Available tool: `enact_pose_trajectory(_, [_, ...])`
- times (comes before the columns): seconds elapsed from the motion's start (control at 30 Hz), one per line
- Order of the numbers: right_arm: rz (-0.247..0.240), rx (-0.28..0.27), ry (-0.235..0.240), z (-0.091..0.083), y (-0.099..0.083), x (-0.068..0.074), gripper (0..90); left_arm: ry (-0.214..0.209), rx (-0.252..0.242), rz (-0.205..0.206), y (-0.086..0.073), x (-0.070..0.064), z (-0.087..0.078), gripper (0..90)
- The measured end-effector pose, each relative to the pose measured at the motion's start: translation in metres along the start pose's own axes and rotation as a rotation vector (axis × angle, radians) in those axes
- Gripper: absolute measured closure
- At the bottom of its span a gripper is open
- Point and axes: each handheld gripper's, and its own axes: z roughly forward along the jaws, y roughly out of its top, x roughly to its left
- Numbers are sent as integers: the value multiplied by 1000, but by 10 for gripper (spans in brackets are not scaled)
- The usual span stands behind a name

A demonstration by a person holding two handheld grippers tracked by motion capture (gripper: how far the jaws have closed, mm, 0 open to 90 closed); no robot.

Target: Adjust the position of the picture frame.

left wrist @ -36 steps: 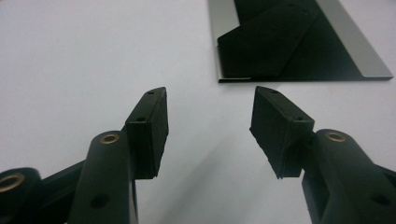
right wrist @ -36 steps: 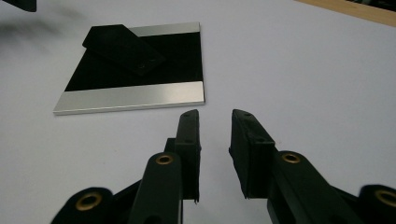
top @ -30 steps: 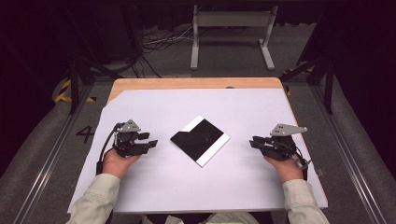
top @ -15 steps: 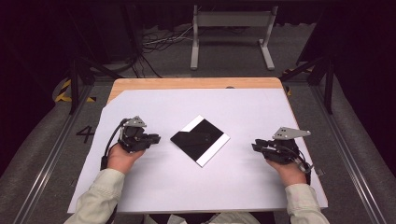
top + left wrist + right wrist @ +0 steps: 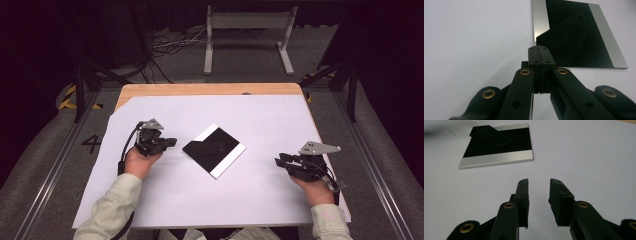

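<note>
I see a wooden table [image 5: 210, 89] under a white sheet [image 5: 260, 115]. Beyond the table, a grey metal stand [image 5: 248, 21] rests on grey carpet [image 5: 45, 155] beside loose cables [image 5: 167, 46]. Floor rails [image 5: 60, 160] flank the table. The surroundings are dark.

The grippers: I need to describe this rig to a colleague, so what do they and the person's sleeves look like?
Both the left gripper and the right gripper are black with brass-coloured rivets, each topped by a grey three-cornered plate. A black cable trails from each. The sleeves are pale beige.
</note>
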Motion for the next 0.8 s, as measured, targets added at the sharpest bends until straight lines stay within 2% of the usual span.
enact_pose_trajectory(0.13, [0,1,1,-4,-3,2,685,16,-6,15,3,-3,10,900])
enact_pose_trajectory(0.27, [5,-9,5,-6,-3,3,680,73,-27,35,1,-4,16,900])
enact_pose_trajectory(0.33, [7,-12,4,-8,-3,4,673,88,-29,27,1,-1,19,900])
enact_pose_trajectory(0.4, [7,-15,4,-9,-4,5,671,86,-27,19,1,0,21,900])
enact_pose_trajectory(0.47, [6,-15,4,-11,-4,6,670,65,-7,-6,1,2,28,900])
enact_pose_trajectory(0.6, [18,-24,4,-13,-6,5,662,61,4,-14,1,2,34,900])
enact_pose_trajectory(0.8, [33,-28,8,-14,-8,5,643,47,28,-1,1,1,42,900])
